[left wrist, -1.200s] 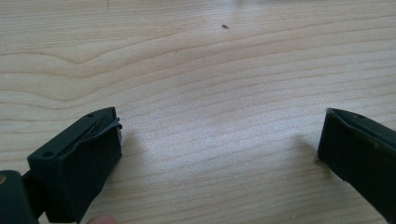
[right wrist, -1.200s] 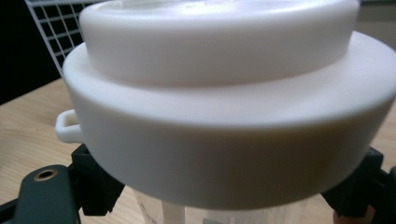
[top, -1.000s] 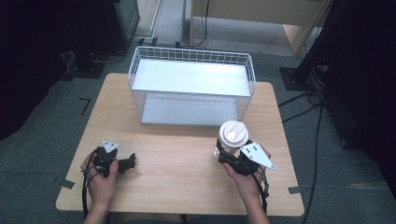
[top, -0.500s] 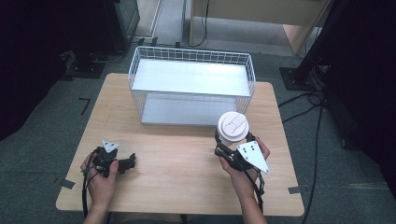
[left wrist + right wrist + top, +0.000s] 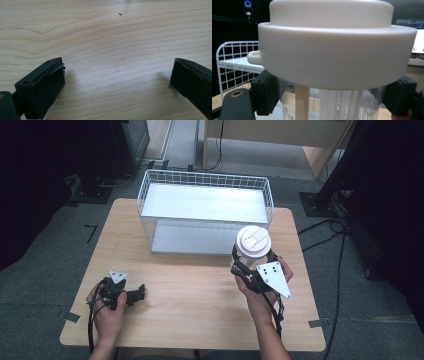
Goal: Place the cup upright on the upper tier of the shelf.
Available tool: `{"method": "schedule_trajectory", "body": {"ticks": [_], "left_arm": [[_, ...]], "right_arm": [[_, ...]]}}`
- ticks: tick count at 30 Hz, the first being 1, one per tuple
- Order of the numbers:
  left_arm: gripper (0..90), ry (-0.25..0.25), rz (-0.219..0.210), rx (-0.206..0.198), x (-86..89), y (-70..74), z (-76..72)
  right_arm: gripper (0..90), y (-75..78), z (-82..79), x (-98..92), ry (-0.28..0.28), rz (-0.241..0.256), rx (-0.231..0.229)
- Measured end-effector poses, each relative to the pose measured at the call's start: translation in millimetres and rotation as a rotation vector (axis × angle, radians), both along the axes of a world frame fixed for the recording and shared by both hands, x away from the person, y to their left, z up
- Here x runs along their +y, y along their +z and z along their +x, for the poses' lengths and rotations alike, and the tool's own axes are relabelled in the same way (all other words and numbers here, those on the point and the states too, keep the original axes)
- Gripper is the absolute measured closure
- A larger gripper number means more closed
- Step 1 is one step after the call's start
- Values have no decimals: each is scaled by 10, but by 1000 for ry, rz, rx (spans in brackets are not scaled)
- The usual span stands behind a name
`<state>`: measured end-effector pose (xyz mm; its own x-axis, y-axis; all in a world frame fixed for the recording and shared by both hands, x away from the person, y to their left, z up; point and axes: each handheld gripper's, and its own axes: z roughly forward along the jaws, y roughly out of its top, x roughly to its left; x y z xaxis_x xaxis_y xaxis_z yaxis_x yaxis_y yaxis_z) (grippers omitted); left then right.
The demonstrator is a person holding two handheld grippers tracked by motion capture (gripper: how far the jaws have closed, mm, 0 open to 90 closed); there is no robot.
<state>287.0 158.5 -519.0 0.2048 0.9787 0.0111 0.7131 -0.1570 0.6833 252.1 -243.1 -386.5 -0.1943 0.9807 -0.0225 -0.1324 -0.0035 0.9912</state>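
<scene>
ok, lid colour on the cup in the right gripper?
White, over a clear body; the lid shows best in the right gripper view.

A pale wooden counter with rounded corners (image 5: 200,320) stands on grey carpeted floor (image 5: 45,270). Black cables (image 5: 340,250) trail across the floor at right. The surroundings are dark.

A lidded cup (image 5: 252,246) sits between the right gripper's (image 5: 248,262) jaws. Beyond them stands a wire basket (image 5: 206,212) on the bench (image 5: 200,305). The left gripper's (image 5: 134,295) jaws rest apart on the bench.
</scene>
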Motion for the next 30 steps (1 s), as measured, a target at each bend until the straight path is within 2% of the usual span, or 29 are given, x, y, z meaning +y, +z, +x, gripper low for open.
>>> {"method": "schedule_trajectory", "body": {"ticks": [8,26,30], "left_arm": [[0,0,0,-1,0,-1,0],[0,0,2,-1,0,-1,5],[0,0,2,-1,0,-1,5]], "right_arm": [[165,254,123,126,25,-11,-41],[165,652,478,335,33,-32,-93],[165,742,605,372,36,-33,-97]]}}
